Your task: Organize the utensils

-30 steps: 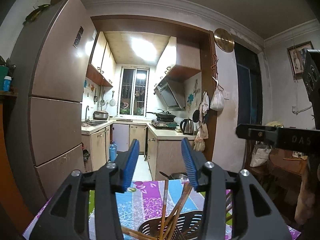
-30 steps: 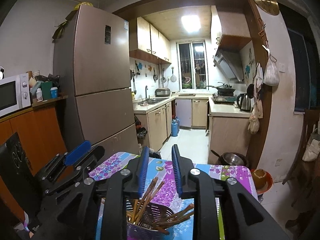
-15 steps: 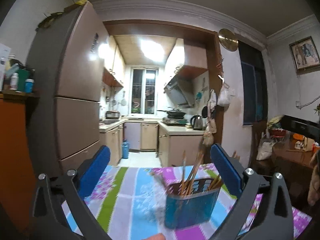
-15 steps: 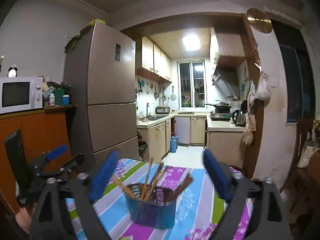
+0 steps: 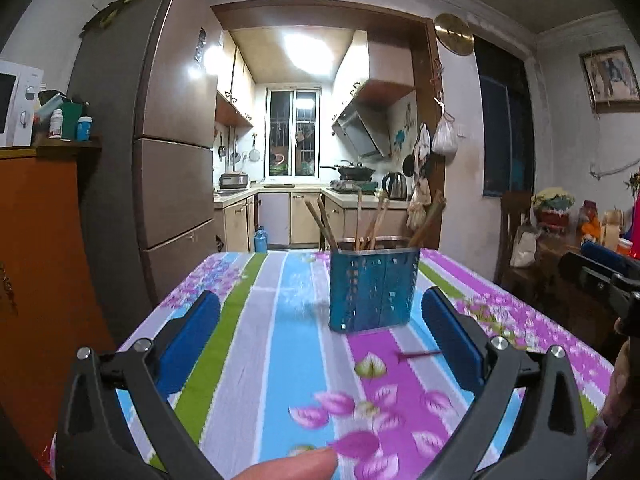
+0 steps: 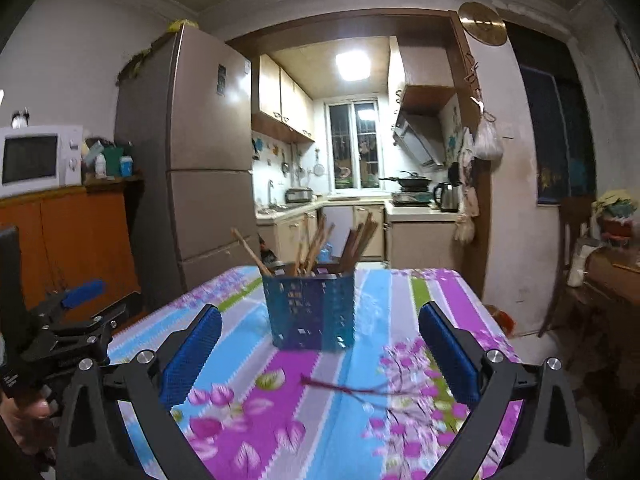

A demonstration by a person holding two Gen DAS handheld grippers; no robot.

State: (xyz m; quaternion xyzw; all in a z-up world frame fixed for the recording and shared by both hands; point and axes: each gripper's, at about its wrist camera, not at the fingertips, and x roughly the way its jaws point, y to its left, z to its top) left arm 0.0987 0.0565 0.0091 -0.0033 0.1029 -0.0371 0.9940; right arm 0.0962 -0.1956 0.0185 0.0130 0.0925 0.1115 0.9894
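Utensil holder: a blue perforated holder (image 5: 374,286) stands upright on the table (image 5: 256,360), at 12 o'clock from both hand-held grippers, near the far half of the striped floral cloth.
Utensils: wooden chopsticks (image 5: 374,220) stand in the holder, fanned out and leaning at differing angles; their count cannot be told through the blur.
Loose item: one thin dark-red stick (image 5: 418,355) lies flat on the cloth, at 5 o'clock from the holder in the left wrist view, well apart from it. Whether it is a chopstick or a printed stem cannot be told.
Left hand-held gripper (image 5: 320,336): released, blue pads spread wide, nothing between them; it hovers low over the near table edge, short of the holder.
Right hand-held gripper (image 6: 320,340): released, pads spread wide and empty, holder at 12 o'clock.
Task status: the chopsticks are gathered in the holder. This fits either a finished sort or a stage where the leaning sticks and the loose item remain to be tidied.
Risk, tipping: the holder is tall and light-looking with a top-heavy load; a pad nudging its wall or a protruding stick could topple it and scatter the contents.
Risk, snagging: the fanned tips project at 11 and 1 o'clock; a wide-open pad passing among them could lever several out.
Risk, collision: both hand-held grippers face the same target; converging on it could bring them into contact.
Risk, cloth: dragging a pad on the cloth could shift it and the holder with it.
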